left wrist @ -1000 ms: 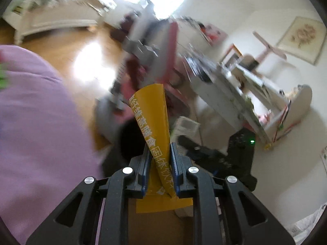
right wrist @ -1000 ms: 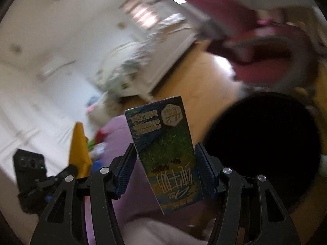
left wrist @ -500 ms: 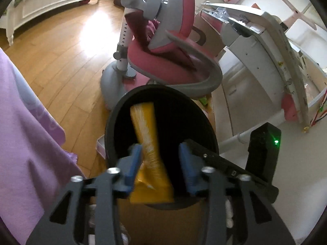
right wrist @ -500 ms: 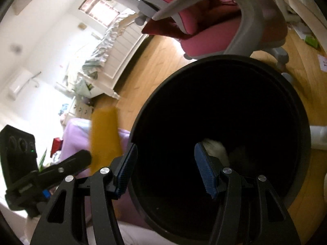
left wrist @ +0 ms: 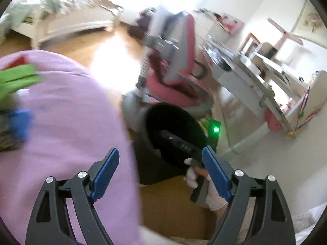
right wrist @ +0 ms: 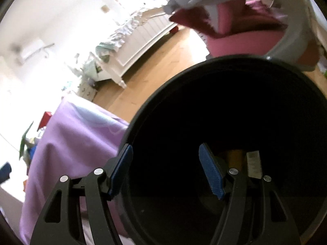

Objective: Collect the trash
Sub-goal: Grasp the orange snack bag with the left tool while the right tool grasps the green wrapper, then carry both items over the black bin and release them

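Observation:
A round black trash bin (right wrist: 235, 143) fills the right wrist view; it also shows in the left wrist view (left wrist: 171, 126), on the wooden floor beside a pink chair. Deep inside lie a yellow packet (right wrist: 235, 159) and a pale carton (right wrist: 253, 165), both dim. My right gripper (right wrist: 165, 169) is open and empty over the bin's mouth. My left gripper (left wrist: 161, 169) is open and empty, raised to the left of the bin, above a purple cloth (left wrist: 67, 126). The right gripper's body and a gloved hand (left wrist: 204, 179) show over the bin in the left wrist view.
A pink and grey desk chair (left wrist: 175, 61) stands just behind the bin. A white desk (left wrist: 255, 85) is at the right. The purple-covered table carries green (left wrist: 18, 79) and blue (left wrist: 18, 122) items. A white bed (right wrist: 132, 38) stands far across the wooden floor.
Both packets were let go into the bin: the carton first, then the yellow packet. My left gripper has opened wide and swung up and left, away from the bin. The right stays over the bin.

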The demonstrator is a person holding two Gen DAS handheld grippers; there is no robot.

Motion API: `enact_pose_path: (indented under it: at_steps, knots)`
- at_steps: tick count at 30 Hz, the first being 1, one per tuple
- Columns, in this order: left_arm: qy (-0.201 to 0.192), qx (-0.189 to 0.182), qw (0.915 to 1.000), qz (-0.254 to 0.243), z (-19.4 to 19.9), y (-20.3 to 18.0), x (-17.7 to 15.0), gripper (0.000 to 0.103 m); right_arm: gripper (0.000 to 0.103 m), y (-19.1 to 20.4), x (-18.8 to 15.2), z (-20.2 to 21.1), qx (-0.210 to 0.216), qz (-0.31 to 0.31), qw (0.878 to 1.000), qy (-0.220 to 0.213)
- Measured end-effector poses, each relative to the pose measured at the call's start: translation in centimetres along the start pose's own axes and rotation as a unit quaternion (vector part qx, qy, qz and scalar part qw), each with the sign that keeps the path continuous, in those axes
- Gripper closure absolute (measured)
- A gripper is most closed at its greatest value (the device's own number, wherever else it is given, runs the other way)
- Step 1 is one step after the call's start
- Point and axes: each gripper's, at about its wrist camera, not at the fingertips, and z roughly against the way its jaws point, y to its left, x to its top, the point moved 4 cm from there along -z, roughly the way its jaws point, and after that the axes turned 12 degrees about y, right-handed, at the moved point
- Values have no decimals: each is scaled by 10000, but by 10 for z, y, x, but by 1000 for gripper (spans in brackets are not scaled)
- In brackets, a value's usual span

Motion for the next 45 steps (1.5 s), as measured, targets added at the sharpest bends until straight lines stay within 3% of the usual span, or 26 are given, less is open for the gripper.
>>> enact_pose_path:
  at_steps: [4,6,8,9,11,12,15,16,18,21,23,29,31,32,35,37,40,41,43,45]
  knots:
    - [-522,655,9955,442,54,49,-26,20,35,16,-1,-13,159,26,9998,128]
    - [-758,1164,9881,667,86,81,-44,18,35,31,-2,-8,309,78,9994,123]
    - [-888,1742,9773,816,109,113,-60,8,35,55,-3,7,441,272,9987,-13]
    - [-882,2017,9716,867,117,129,-67,8,27,73,-2,17,579,426,9974,-93]
    - [-705,2187,9689,917,124,151,-75,8,18,112,2,35,781,800,9934,-251]
    - [-566,2115,9715,909,123,161,-77,8,14,138,4,44,860,1120,9895,-312]
    - [-205,2001,9759,848,113,178,-76,8,6,223,3,60,902,2370,9667,-356]
    - [-139,1955,9772,812,111,181,-76,8,6,252,0,62,819,2892,9531,-364]
    - [13,1827,9802,758,102,189,-74,8,5,310,-12,58,505,4061,9119,-302]
    - [127,1721,9823,729,96,193,-74,8,5,371,-29,33,-17,5389,8423,-60]
    - [160,1649,9835,727,93,193,-69,8,5,395,-36,13,-289,5976,8012,81]
    - [50,1591,9839,811,98,203,-72,8,6,433,-56,-57,-1180,7398,6589,676]
    - [34,1567,9842,820,99,204,-73,9,6,439,-58,-69,-1313,7613,6303,771]
    - [29,1590,9839,822,100,204,-73,11,9,442,-59,-73,-1306,7672,6223,845]
    - [-7,1724,9813,861,103,205,-75,21,27,448,-57,-82,-1323,7600,6283,1008]
    - [-46,1744,9804,919,105,208,-75,27,54,451,-58,-86,-1355,7496,6394,1047]
    - [-110,1709,9800,1012,109,212,-77,35,76,447,-52,-82,-1277,7190,6762,970]
    - [-127,1671,9805,1027,110,212,-77,38,78,444,-48,-76,-1114,7006,6981,971]
    - [-120,1665,9805,1038,110,212,-77,58,85,442,-43,-60,-848,6690,7331,881]
    - [-132,1661,9805,1038,111,211,-77,58,87,438,-34,-41,-535,6233,7760,798]
